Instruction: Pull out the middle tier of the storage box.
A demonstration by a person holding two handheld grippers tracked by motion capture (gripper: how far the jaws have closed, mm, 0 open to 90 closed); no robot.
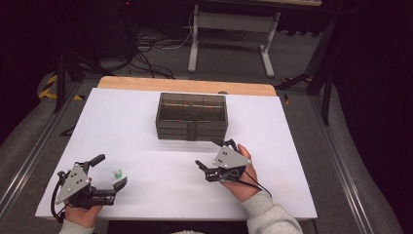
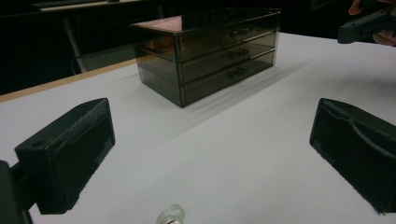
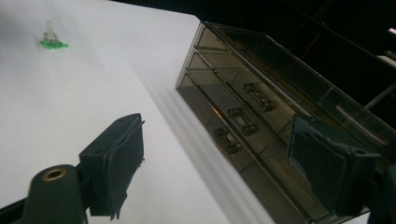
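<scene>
A smoky see-through box with three drawers stands shut at the middle of the white table; it also shows as the drawer box and the drawer box. A small clear and green piece lies at the near left, between the jaws of my left gripper, which do not touch it. In the left gripper view the left gripper stands open, with the clear piece low between the jaws. My right gripper is open just in front of the box, tilted. The right gripper holds nothing, and the green piece lies far off.
The white table top has a wooden strip along its far edge. Beyond it are cables and a white table frame on the floor. The other hand's gripper shows at the top right of the left gripper view.
</scene>
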